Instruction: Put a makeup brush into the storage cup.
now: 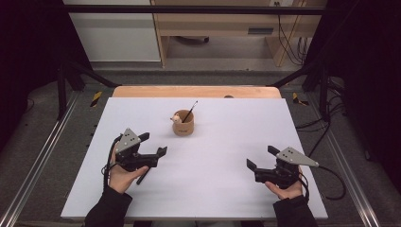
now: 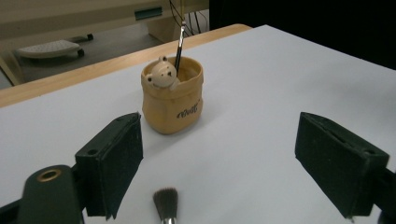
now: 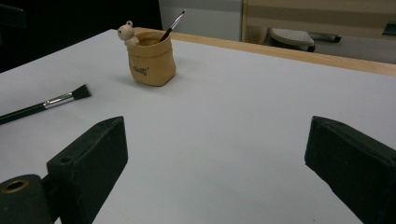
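Bristles of a flat brush lie on the white table just below and between my left gripper's two black pads, which stand wide apart with nothing pressed between them. From the right gripper view that same brush rests flat on the sheet, dark handle and silver ferrule pointing away from the pot. My right gripper is likewise spread open and empty, hovering over bare table near the right edge.

Farther out, toward the middle of the table, stands a tan sack-shaped pot with a small bear figure on its rim. One thin brush already leans inside it.

I judge the work about half done: one brush is stowed, and the flat one remains to be picked up and dropped in.
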`<move>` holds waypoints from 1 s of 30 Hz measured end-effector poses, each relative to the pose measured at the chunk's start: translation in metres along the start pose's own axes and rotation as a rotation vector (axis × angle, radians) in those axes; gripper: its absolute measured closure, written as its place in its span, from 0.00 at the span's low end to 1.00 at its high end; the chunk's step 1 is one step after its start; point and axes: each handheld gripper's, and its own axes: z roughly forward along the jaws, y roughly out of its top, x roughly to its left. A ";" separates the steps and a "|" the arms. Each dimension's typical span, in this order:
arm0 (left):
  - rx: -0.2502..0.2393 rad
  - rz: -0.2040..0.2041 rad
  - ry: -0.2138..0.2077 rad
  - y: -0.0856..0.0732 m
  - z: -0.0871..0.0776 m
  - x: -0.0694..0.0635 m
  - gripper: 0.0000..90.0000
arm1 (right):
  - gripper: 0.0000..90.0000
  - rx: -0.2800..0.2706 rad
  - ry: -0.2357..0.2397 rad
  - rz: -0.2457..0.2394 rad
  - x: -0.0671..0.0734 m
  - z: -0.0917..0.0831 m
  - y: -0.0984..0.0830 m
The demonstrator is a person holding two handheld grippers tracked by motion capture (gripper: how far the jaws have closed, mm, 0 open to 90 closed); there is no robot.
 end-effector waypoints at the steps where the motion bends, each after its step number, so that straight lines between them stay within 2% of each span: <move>1: 0.000 -0.002 0.001 -0.001 -0.002 0.001 0.15 | 0.07 0.000 -0.003 -0.001 0.000 0.000 0.000; 12: -0.007 -0.017 0.031 -0.014 -0.025 0.009 0.13 | 0.07 -0.003 -0.005 -0.006 -0.001 -0.001 0.000; 22: 0.020 -0.009 0.068 -0.033 -0.044 0.019 0.12 | 0.07 -0.004 -0.009 0.001 -0.003 -0.003 0.000; 30: 0.004 -0.038 0.073 -0.041 -0.053 0.028 0.12 | 0.07 -0.003 -0.017 0.006 -0.004 -0.003 0.000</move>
